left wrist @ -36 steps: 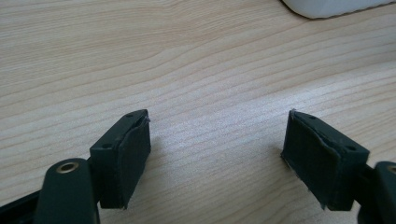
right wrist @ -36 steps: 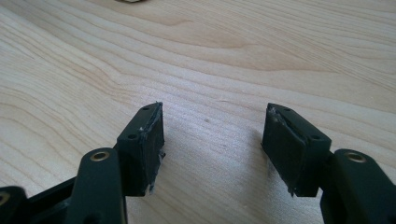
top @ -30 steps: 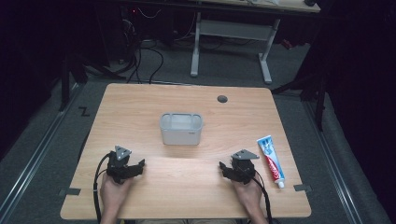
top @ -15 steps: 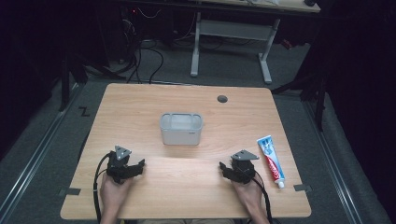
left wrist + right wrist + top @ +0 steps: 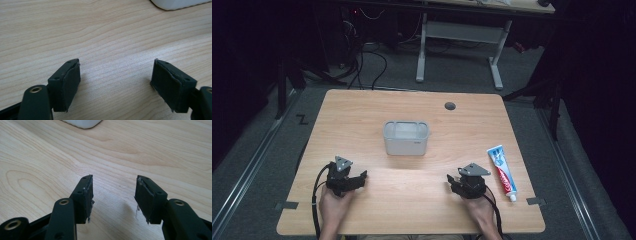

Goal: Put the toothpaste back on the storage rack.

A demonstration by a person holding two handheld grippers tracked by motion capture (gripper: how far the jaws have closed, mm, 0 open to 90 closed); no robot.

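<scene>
Toothpaste tube (image 5: pixel 502 171): white and blue with a red band, lying flat on the counter (image 5: pixel 377 107) near its right edge, at about four o'clock from the counter's middle, cap end toward the person. Printing on it is too small to read. It lies just beside the right tongs (image 5: pixel 454 181), at their three o'clock, not touching them.

Right tongs (image 5: pixel 113 195): resting low over the counter at about five o'clock, held in a hand (image 5: pixel 476 207). Jaws apart with bare wood between them; they have just been closing, with nothing between them.

Left tongs (image 5: pixel 359 177): at about seven o'clock, held in the other hand (image 5: pixel 332 205), cable trailing off the near edge. In the left gripper view (image 5: pixel 116 82) the jaws stand wide, released, with wood grain between them.

Container (image 5: pixel 406 138): pale grey, rectangular, open-topped, standing upright at the counter's middle, at twelve o'clock from the gap between the two tongs, well apart from both. A small mark on its near wall is unreadable.

Cable port (image 5: pixel 450 106): round, dark, at one o'clock near the far edge.
</scene>
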